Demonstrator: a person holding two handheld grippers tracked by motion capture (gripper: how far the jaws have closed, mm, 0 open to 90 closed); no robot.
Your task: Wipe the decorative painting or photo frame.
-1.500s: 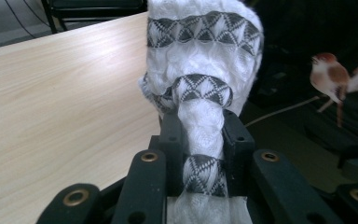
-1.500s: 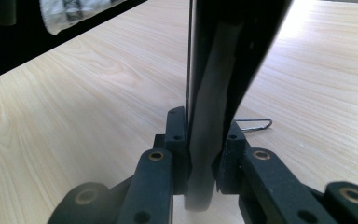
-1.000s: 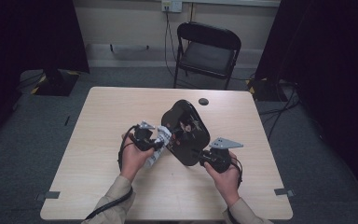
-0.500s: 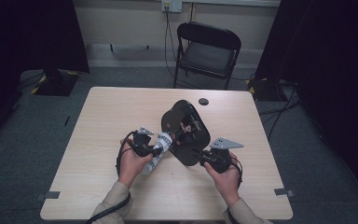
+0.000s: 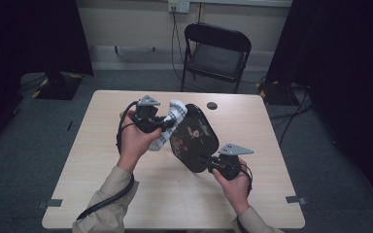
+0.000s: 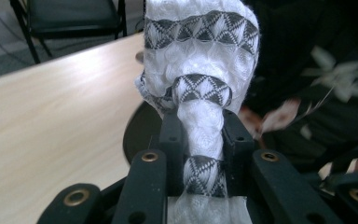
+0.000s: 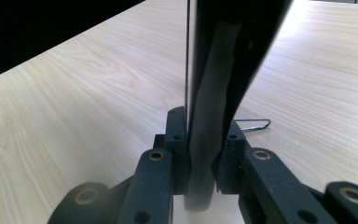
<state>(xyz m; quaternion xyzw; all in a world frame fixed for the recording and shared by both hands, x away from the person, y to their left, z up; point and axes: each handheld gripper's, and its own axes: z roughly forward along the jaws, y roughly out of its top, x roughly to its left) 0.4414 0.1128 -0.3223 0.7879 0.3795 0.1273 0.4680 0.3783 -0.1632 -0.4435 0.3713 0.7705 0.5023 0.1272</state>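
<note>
The left gripper [image 5: 167,122] is clenched on a white cloth [image 5: 170,124] patterned with dark triangle bands; in the left gripper view the cloth [image 6: 200,98] is bunched between the two black jaws and bulges out above them. The gripper holds the cloth off the table [image 5: 102,145], over its middle and toward the far edge, right against the upper left face of a black tray [image 5: 194,138]. The tray is lacquered, with a floral pattern on its face, and it stands tilted up on edge over the middle of the table. The right gripper [image 5: 212,164] grasps the tray at its lower near rim; in the right gripper view the jaws press from both sides on the thin dark edge of the tray [image 7: 214,93], which rises steeply away from them. A small dark round object [image 5: 211,105] lies on the table near the far edge, apart from the tray. A black folding chair [image 5: 216,53] stands on the floor beyond the far edge.
</note>
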